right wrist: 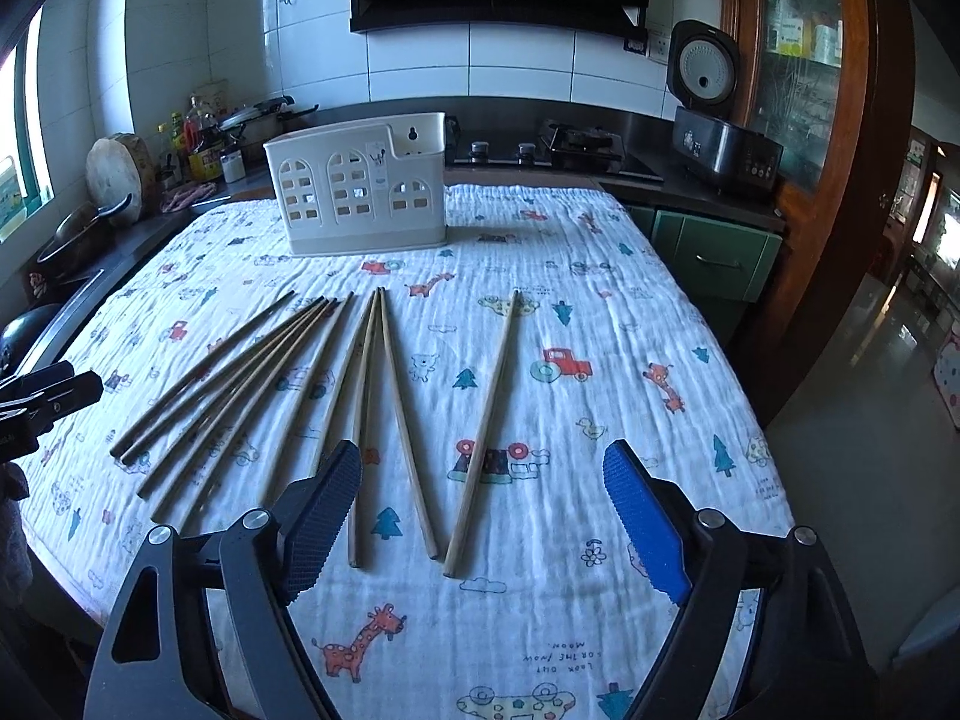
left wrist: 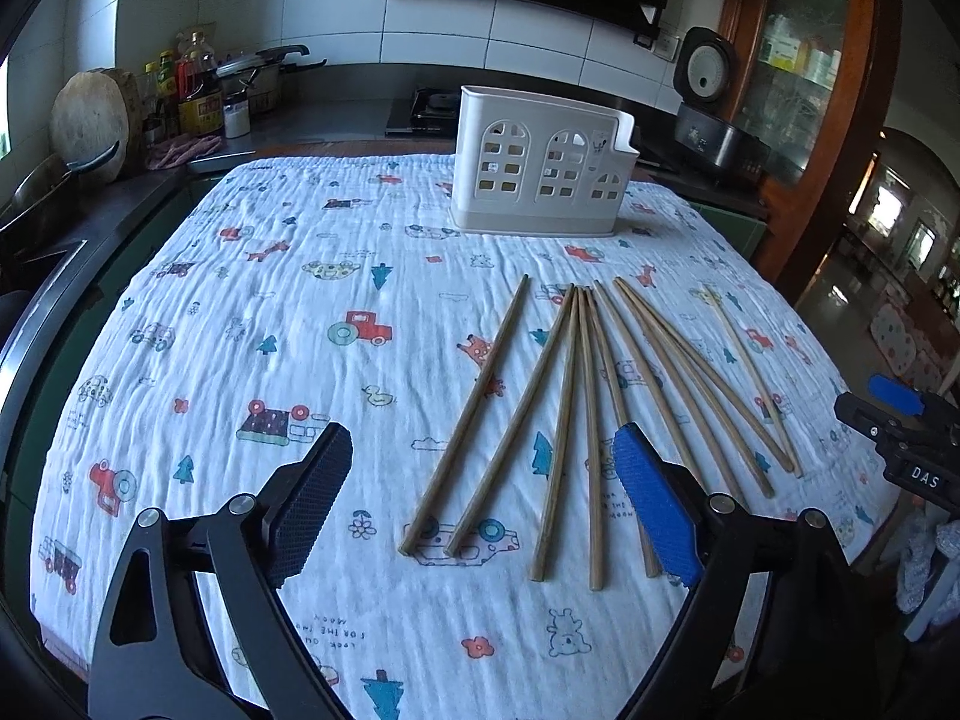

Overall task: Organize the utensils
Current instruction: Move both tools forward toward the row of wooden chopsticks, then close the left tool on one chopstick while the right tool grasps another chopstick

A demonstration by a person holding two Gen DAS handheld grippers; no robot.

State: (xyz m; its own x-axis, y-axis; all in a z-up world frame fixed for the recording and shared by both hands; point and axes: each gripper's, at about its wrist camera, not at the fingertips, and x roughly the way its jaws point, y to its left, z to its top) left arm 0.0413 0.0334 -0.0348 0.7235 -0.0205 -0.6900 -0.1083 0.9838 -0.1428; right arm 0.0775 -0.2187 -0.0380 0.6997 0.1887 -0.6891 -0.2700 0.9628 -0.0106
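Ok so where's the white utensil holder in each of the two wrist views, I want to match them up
Left wrist view: the white utensil holder stands upper centre, a little right of the middle, at the far end of the printed cloth.
Right wrist view: the white utensil holder stands upper left of centre, again at the cloth's far end.
Shared landmark: the black rice cooker, lid raised, on the counter behind it, to the right.
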